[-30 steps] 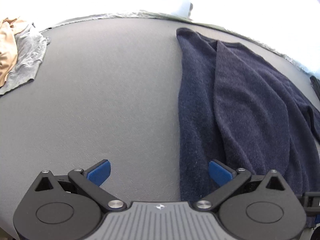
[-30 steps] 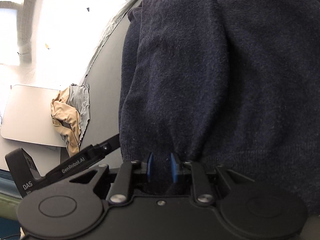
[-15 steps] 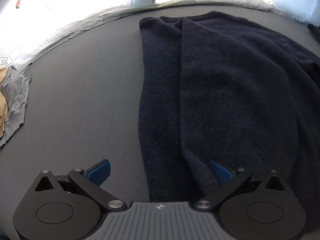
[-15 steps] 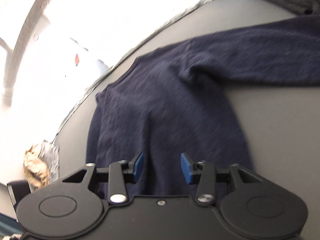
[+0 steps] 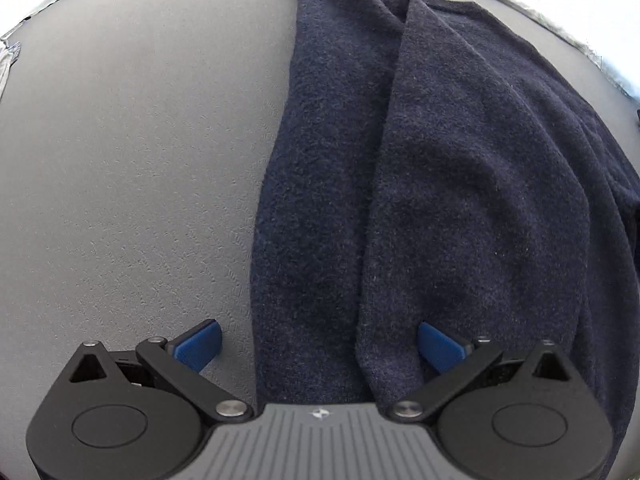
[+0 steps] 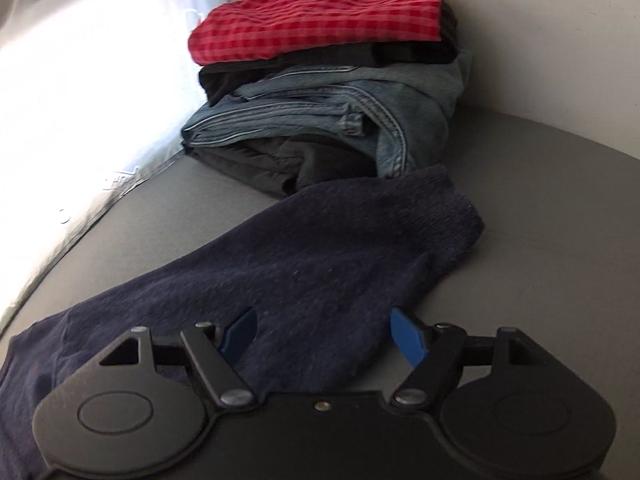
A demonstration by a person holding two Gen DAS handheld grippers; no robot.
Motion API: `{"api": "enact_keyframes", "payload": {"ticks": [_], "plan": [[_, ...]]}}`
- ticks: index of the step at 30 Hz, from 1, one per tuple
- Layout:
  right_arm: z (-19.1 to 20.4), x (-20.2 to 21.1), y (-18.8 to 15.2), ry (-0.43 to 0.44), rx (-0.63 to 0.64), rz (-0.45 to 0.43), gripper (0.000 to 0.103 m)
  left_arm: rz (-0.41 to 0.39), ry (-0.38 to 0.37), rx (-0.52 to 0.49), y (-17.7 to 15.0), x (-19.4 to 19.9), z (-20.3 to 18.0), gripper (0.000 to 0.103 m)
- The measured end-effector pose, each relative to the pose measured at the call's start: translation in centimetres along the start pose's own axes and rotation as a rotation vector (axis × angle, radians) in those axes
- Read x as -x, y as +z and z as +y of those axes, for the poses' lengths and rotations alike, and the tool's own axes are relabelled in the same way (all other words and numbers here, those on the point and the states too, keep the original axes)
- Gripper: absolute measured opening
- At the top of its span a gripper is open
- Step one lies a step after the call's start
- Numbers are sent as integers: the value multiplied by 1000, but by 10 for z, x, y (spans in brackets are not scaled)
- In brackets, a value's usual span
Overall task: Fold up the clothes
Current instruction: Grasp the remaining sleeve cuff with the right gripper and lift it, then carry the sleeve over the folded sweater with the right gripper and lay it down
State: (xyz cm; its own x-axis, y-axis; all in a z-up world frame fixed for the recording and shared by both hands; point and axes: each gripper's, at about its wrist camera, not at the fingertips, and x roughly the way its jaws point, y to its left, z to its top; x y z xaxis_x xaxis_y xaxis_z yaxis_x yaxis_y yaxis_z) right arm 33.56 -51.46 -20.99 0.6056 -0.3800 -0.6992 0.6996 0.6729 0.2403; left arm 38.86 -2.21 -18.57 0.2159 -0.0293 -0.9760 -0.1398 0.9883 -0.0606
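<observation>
Navy sweater (image 5: 460,200) flat on grey worktop (image 5: 140,160), one side panel already folded inward; sleeve (image 6: 320,248) runs toward 12 o'clock, its cuff just short of the folded stack (image 6: 328,80). Left claw (image 5: 320,346) wide, empty, straddling the sweater's left edge; right claw (image 6: 324,336) opening over the sleeve, gripping nothing. Likely next: pinch the sleeve, carry it across the body.

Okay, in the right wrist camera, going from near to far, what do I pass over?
Right gripper, jaws opening over the cloth → navy sweater sleeve → dark garment at the bottom of the stack → jeans → black garment → red checked cloth on top.
</observation>
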Motion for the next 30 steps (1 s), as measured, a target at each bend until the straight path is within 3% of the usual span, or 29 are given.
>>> {"api": "enact_keyframes", "payload": {"ticks": [4, 8, 12, 14, 16, 18, 20, 25, 28, 30], "plan": [[-7, -18, 8, -64, -7, -11, 81, 6, 3, 7, -1, 1, 0, 103], [1, -24, 9, -108, 49, -5, 85, -52, 4, 18, -12, 5, 0, 103], [-3, -22, 16, -124, -18, -2, 67, -102, 9, 29, -23, 9, 0, 103], [-18, -20, 23, -80, -135, 4, 63, -108, 10, 32, -26, 11, 0, 103], [-41, -19, 29, -29, -288, 28, 51, -108, 8, 30, -28, 11, -1, 103], [-68, -22, 32, 49, -469, 73, 21, -107, 7, 26, -27, 12, 0, 103], [-97, -27, 27, 138, -688, 112, 13, -108, 4, 22, -23, 10, 1, 103], [-133, -35, -5, 327, -1100, 165, 8, -118, -1, 12, -19, 9, 5, 103], [-125, -32, -17, 390, -1166, 179, 7, -132, -2, 15, -20, 9, 3, 103], [-114, -27, -19, 427, -1144, 192, 6, -135, -4, 12, -21, 8, 3, 103]]}}
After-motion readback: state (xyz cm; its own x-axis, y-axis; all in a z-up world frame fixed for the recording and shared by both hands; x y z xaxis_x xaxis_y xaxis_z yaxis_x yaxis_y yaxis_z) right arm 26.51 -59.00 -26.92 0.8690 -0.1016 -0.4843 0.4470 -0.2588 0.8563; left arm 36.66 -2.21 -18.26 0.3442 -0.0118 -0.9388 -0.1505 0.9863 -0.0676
